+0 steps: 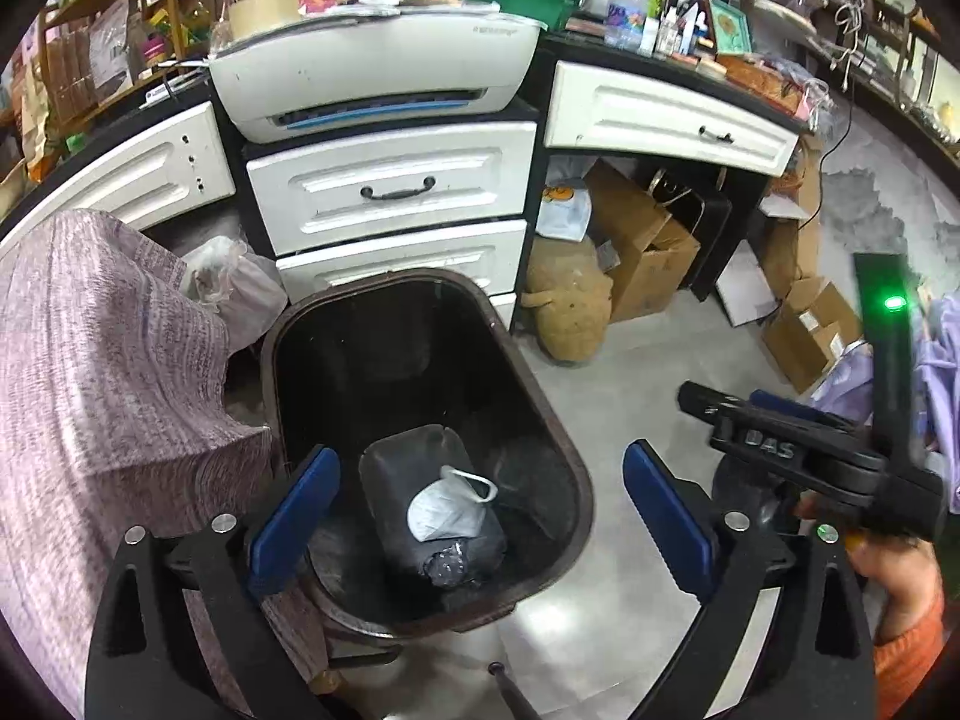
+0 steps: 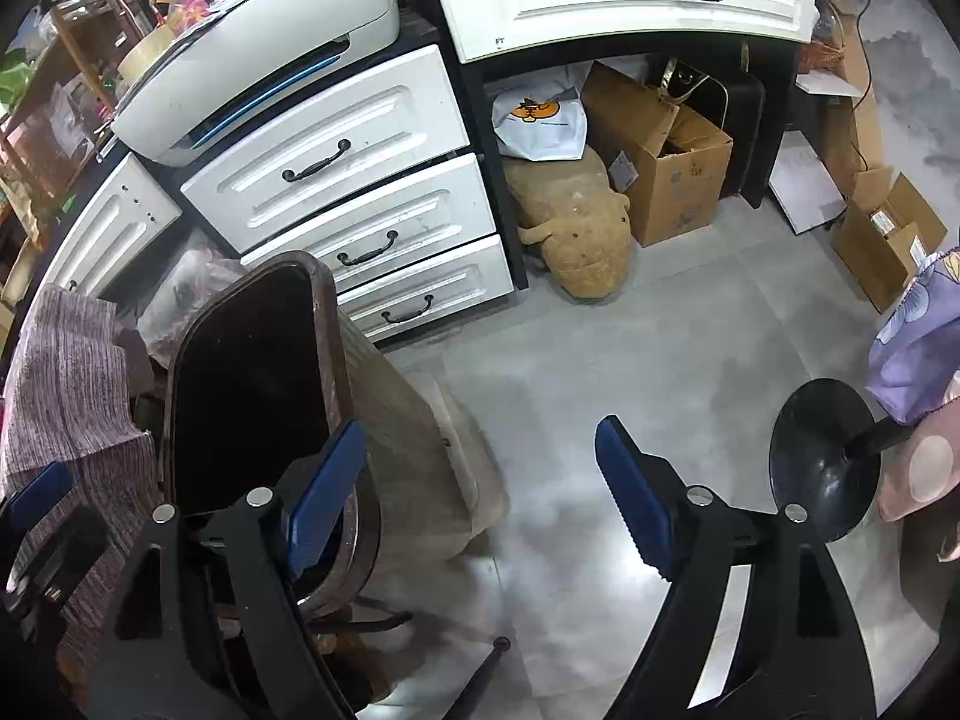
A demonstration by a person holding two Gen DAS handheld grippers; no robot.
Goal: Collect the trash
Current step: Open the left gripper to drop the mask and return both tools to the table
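The left gripper (image 1: 474, 516) hangs with jaws spread wide and empty, right above the open bin (image 1: 558, 420). Between its fingers, deep on the bin floor, lies a white bag (image 1: 447, 510) with a loop handle, resting on a dark wrapped bundle (image 1: 462, 552). The bag looks light, soft and crumpled, likely to collapse under a pinch; the loop or the bunched neck seems the best hold, though the reach is deep.

The right gripper (image 2: 480, 498) is likewise spread and empty, over bare floor (image 2: 690, 360) just right of the bin, its left finger at the rim.

Farther off stand white drawers (image 2: 336, 180), a printer (image 1: 372, 78) on top, and boxes (image 2: 666, 156) to the far right.
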